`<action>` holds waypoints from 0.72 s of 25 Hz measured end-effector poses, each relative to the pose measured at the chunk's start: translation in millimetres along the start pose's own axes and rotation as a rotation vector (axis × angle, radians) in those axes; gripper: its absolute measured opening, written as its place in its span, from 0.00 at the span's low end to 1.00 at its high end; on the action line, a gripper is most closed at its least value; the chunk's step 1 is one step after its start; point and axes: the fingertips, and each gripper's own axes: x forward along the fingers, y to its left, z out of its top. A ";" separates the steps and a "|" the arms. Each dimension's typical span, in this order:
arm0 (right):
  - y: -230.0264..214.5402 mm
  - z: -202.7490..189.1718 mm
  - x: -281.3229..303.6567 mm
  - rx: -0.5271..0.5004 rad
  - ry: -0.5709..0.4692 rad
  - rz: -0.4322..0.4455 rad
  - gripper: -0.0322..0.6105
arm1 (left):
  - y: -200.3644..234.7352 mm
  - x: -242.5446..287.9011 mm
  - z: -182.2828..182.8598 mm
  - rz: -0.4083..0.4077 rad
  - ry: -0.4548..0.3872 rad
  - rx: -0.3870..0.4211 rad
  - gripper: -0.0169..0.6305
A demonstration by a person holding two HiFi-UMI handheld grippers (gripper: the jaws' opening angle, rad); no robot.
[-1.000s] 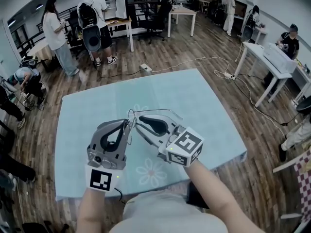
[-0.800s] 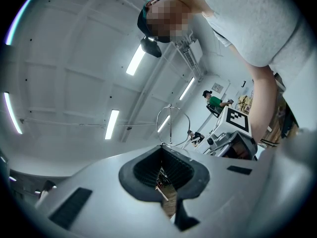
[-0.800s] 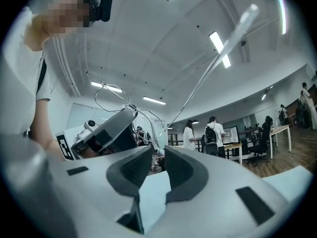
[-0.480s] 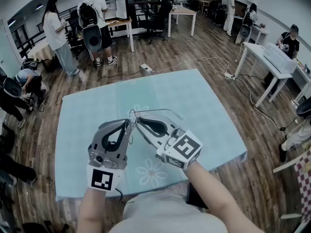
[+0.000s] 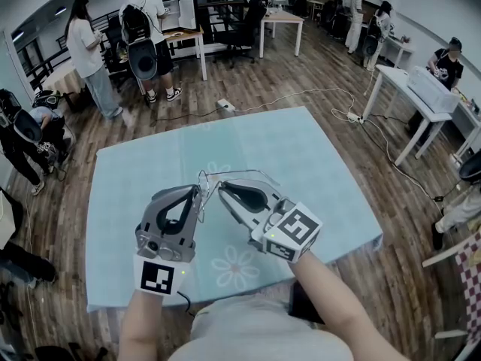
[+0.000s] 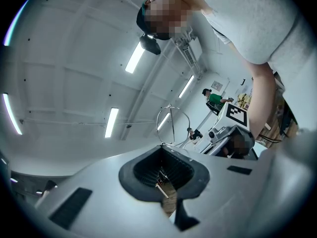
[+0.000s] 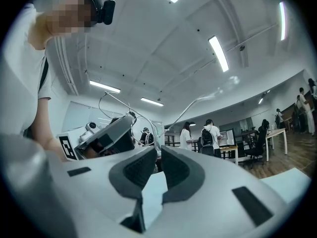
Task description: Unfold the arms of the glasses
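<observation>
Thin wire-framed glasses (image 5: 242, 174) hang in the air above the light blue table (image 5: 301, 153), between my two grippers. My left gripper (image 5: 200, 191) is shut on the frame's left end. In the left gripper view one lens ring (image 6: 171, 125) stands up just past its closed pads (image 6: 163, 168). My right gripper (image 5: 219, 189) comes in from the right, its jaws drawn close on a thin part of the glasses. The right gripper view shows the wire frame (image 7: 119, 101) and a pale arm (image 7: 198, 101) rising from between its pads (image 7: 174, 168).
The tablecloth has faint flower prints (image 5: 234, 265). Beyond the table lies a wooden floor with cables and a power strip (image 5: 225, 105). Several people stand by desks (image 5: 184, 40) at the back. A white table (image 5: 409, 96) stands at the right.
The right gripper's jaws have narrowed onto the glasses and that hand has shifted slightly to the right. The left gripper has kept still.
</observation>
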 end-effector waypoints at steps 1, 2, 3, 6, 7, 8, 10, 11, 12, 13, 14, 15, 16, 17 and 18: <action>-0.9 1.2 -1.7 0.004 -0.004 -0.001 0.11 | 0.6 0.7 0.0 0.002 -0.001 -0.002 0.04; -1.7 2.4 -3.7 0.010 -0.008 -0.001 0.11 | 1.0 1.2 -0.1 0.004 -0.001 -0.003 0.04; -2.5 3.6 -6.2 0.018 -0.014 -0.002 0.11 | 1.3 1.4 -0.2 0.006 -0.001 -0.003 0.04; -4.9 8.5 -16.0 0.051 -0.037 -0.007 0.11 | 1.8 0.6 -1.4 0.010 0.002 -0.003 0.04; -5.8 10.3 -19.5 0.061 -0.044 -0.010 0.11 | 2.0 0.0 -2.3 0.009 0.006 -0.001 0.04; -6.7 12.0 -22.9 0.067 -0.049 -0.013 0.11 | 2.3 -0.7 -3.5 0.009 0.009 0.000 0.04; -8.4 14.7 -29.1 0.066 -0.056 -0.019 0.11 | 3.1 -2.0 -6.1 0.011 0.017 0.000 0.04; -8.8 15.8 -31.7 0.065 -0.059 -0.021 0.11 | 3.6 -2.4 -7.1 0.013 0.019 0.000 0.04; -8.9 16.8 -33.8 0.065 -0.062 -0.023 0.11 | 4.0 -2.7 -7.8 0.015 0.020 0.000 0.04; -8.7 17.7 -35.6 0.064 -0.064 -0.024 0.11 | 4.4 -2.9 -8.3 0.018 0.021 0.000 0.04; -8.4 18.5 -36.9 0.062 -0.065 -0.026 0.11 | 4.7 -3.1 -8.7 0.020 0.022 -0.001 0.04; -8.0 19.0 -38.0 0.061 -0.066 -0.028 0.11 | 5.0 -3.3 -9.2 0.021 0.022 -0.002 0.04; -7.6 19.5 -38.8 0.060 -0.068 -0.030 0.11 | 5.2 -3.4 -9.6 0.022 0.022 -0.002 0.04; -7.3 20.1 -39.6 0.061 -0.071 -0.032 0.11 | 5.5 -3.6 -9.9 0.023 0.022 -0.002 0.04; -6.9 20.8 -40.5 0.063 -0.075 -0.034 0.11 | 5.7 -3.8 -10.1 0.024 0.022 -0.001 0.04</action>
